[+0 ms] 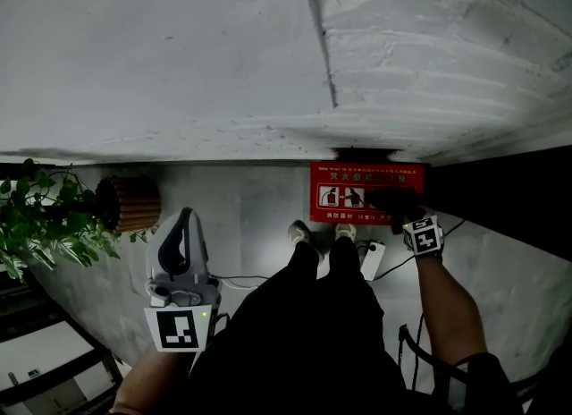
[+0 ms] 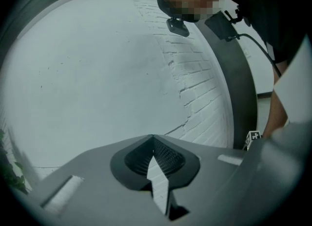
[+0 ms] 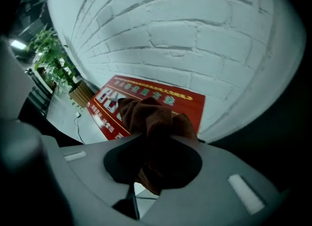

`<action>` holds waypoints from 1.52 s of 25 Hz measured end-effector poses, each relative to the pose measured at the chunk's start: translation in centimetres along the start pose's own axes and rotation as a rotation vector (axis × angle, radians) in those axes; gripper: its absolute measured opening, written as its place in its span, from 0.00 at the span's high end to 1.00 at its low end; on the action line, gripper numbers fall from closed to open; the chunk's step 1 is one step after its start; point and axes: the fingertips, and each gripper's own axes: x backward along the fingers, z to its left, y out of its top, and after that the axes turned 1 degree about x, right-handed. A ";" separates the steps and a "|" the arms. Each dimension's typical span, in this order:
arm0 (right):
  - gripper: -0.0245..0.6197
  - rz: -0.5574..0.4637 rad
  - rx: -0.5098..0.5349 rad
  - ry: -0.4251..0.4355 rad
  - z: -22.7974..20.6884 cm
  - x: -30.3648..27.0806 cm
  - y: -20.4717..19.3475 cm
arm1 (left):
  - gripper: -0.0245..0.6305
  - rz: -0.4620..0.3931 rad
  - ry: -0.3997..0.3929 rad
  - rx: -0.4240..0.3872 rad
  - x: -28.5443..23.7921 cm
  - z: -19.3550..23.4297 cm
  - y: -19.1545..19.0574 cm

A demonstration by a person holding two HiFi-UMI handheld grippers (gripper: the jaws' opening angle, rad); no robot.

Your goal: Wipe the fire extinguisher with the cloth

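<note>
While the right gripper (image 3: pixel 157 144) clamps the cloth (image 3: pixel 146 118) mid-bunch, it should handle soft, light and limp, bulging ahead of the jaws; the left gripper (image 2: pixel 152 141) has its jaws together, empty.

Floor (image 1: pixel 241 225): grey, smooth.
Red extinguisher box (image 1: pixel 366 191): stands at the wall's foot.
Woven pot (image 1: pixel 130 203): left, holding a plant.
White adapter (image 1: pixel 373 259): beside the shoes (image 1: pixel 299 231), cabled.
</note>
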 end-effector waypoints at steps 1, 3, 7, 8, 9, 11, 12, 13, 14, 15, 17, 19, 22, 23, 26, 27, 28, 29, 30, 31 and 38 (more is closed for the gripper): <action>0.86 -0.022 0.037 0.029 1.6 -0.3 1.2 | 0.96 0.005 0.009 0.001 0.2 0.3 -0.2; 0.86 -0.056 0.099 0.092 5.3 -1.3 3.6 | 0.96 0.015 0.032 0.002 0.7 1.1 -0.4; 0.86 -0.089 0.239 0.234 14.3 -3.9 7.8 | 0.96 0.036 0.075 -0.009 1.8 2.8 -0.8; 0.86 -0.092 0.287 0.272 16.7 -4.5 8.5 | 0.96 0.047 0.086 -0.017 2.3 3.2 -0.9; 0.86 -0.093 0.331 0.311 18.9 -5.1 9.1 | 0.96 0.059 0.098 -0.026 2.7 3.7 -1.2; 0.86 -0.079 0.399 0.381 22.8 -6.1 9.6 | 0.96 0.081 0.125 -0.040 3.6 4.8 -1.6; 0.86 -0.064 0.419 0.406 24.1 -6.6 9.5 | 0.96 0.091 0.140 -0.045 4.1 5.3 -1.8; 0.86 -0.045 0.429 0.425 25.2 -7.1 9.3 | 0.96 0.102 0.156 -0.050 4.6 5.9 -2.0; 0.86 -0.022 0.431 0.438 25.9 -7.6 9.0 | 0.96 0.112 0.173 -0.058 5.0 6.5 -2.2; 0.86 0.003 0.430 0.447 26.5 -8.1 8.5 | 0.96 0.122 0.189 -0.067 5.5 7.1 -2.4; 0.86 0.051 0.430 0.455 27.1 -8.9 7.4 | 0.96 0.138 0.216 -0.072 6.1 8.3 -2.8; 0.86 0.072 0.424 0.451 27.0 -9.4 6.8 | 0.96 0.142 0.226 -0.064 6.4 8.8 -3.0; 0.86 0.075 0.406 0.450 27.8 -9.5 6.6 | 0.96 0.142 0.214 -0.079 6.5 9.1 -2.7; 0.86 0.084 0.402 0.446 27.7 -9.3 6.4 | 0.96 0.132 0.205 -0.085 6.2 9.0 -2.4; 0.86 0.112 0.354 0.414 25.3 -8.8 5.3 | 0.96 0.085 0.173 -0.075 4.4 8.1 -1.6; 0.86 0.116 0.325 0.406 24.4 -8.6 5.1 | 0.96 0.074 0.162 -0.077 4.0 7.9 -1.3; 0.86 0.115 0.295 0.400 23.7 -8.4 5.1 | 0.96 0.063 0.152 -0.082 3.6 7.7 -0.9; 0.86 0.113 0.269 0.394 23.1 -8.2 5.1 | 0.96 0.051 0.142 -0.088 3.3 7.6 -0.6; 0.86 0.110 0.252 0.385 22.5 -8.0 4.9 | 0.96 0.040 0.134 -0.091 3.0 7.4 -0.3; 0.86 0.108 0.243 0.374 21.8 -7.7 4.5 | 0.96 0.031 0.127 -0.090 2.8 7.2 -0.2; 0.86 0.114 0.182 0.311 17.5 -6.5 2.3 | 0.96 -0.013 0.087 -0.069 1.4 5.9 0.7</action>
